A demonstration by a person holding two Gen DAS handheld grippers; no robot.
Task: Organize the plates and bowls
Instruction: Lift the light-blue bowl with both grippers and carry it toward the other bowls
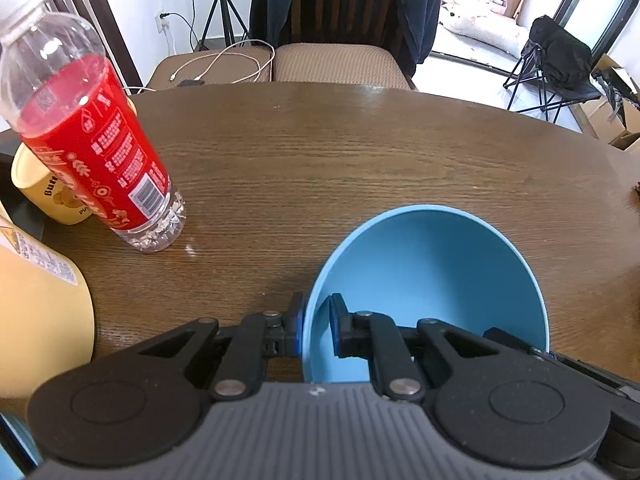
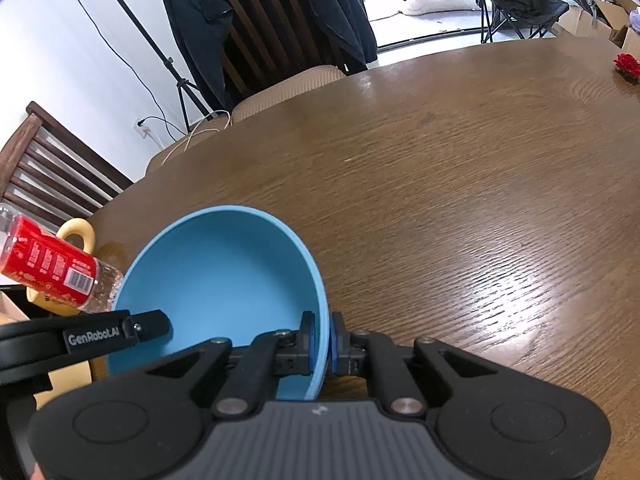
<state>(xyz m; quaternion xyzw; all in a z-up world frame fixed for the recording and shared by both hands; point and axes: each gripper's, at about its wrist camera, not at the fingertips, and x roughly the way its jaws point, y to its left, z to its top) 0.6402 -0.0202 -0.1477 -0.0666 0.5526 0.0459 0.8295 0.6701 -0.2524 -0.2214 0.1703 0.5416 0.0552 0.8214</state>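
Note:
A light blue bowl (image 1: 432, 272) is over the brown wooden table (image 1: 360, 152), and both grippers hold it by its rim. My left gripper (image 1: 316, 320) is shut on the bowl's left rim, one pad outside the wall and one inside. In the right wrist view the same bowl (image 2: 224, 272) shows, with my right gripper (image 2: 322, 338) shut on its right rim. An arm of the left gripper (image 2: 148, 326) reaches over the bowl's near left edge. The bowl is empty inside. Whether its base touches the table is hidden.
A clear bottle with a red label (image 1: 92, 136) stands left of the bowl, with a yellow mug (image 1: 44, 192) behind it and a yellow container (image 1: 40, 312) at the near left. Cushioned chairs (image 1: 336, 62) line the far edge. A red ornament (image 2: 626, 62) lies far right.

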